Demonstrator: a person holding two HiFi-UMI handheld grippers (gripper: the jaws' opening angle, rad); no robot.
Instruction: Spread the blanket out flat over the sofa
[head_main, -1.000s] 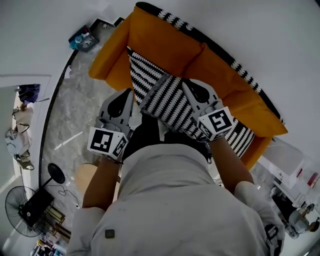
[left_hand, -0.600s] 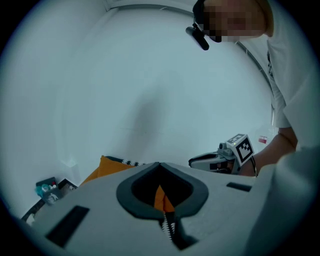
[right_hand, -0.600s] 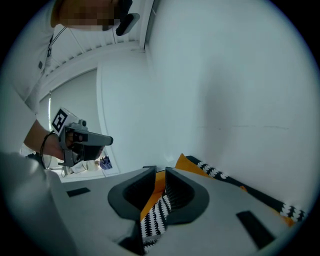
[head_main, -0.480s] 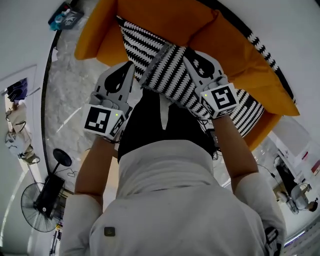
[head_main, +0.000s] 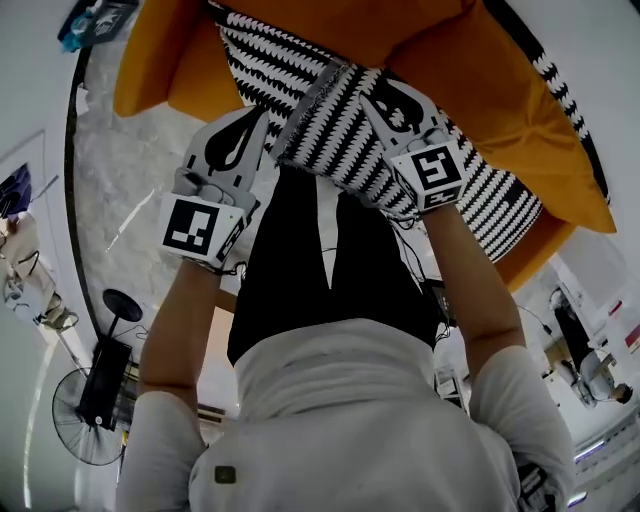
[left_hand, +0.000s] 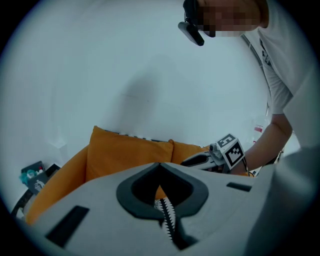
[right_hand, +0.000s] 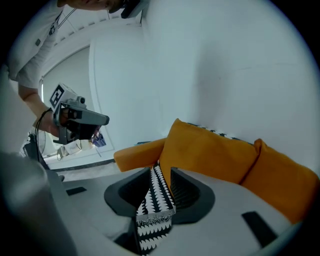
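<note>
An orange sofa (head_main: 520, 140) fills the top of the head view, with a black-and-white zigzag blanket (head_main: 330, 130) running from its seat toward me. My left gripper (head_main: 262, 118) is at the blanket's left edge; in the left gripper view its jaws (left_hand: 159, 197) are shut on a thin strip of blanket (left_hand: 166, 220). My right gripper (head_main: 372, 82) lies on the folded blanket. Its jaws (right_hand: 160, 177) are opening, and a blanket strip (right_hand: 156, 205) lies loose between them. The sofa's back cushions (right_hand: 210, 150) stand just beyond.
Grey marble floor (head_main: 130, 190) lies left of the sofa, with a blue packet (head_main: 85, 20) by the wall. A standing fan (head_main: 85, 425) and a black round-based stand (head_main: 120, 305) are at lower left. A white wall rises behind the sofa.
Both grippers have carried the blanket forward toward the sofa, which now looms larger and closer. The blanket fold has stayed across the right gripper.
</note>
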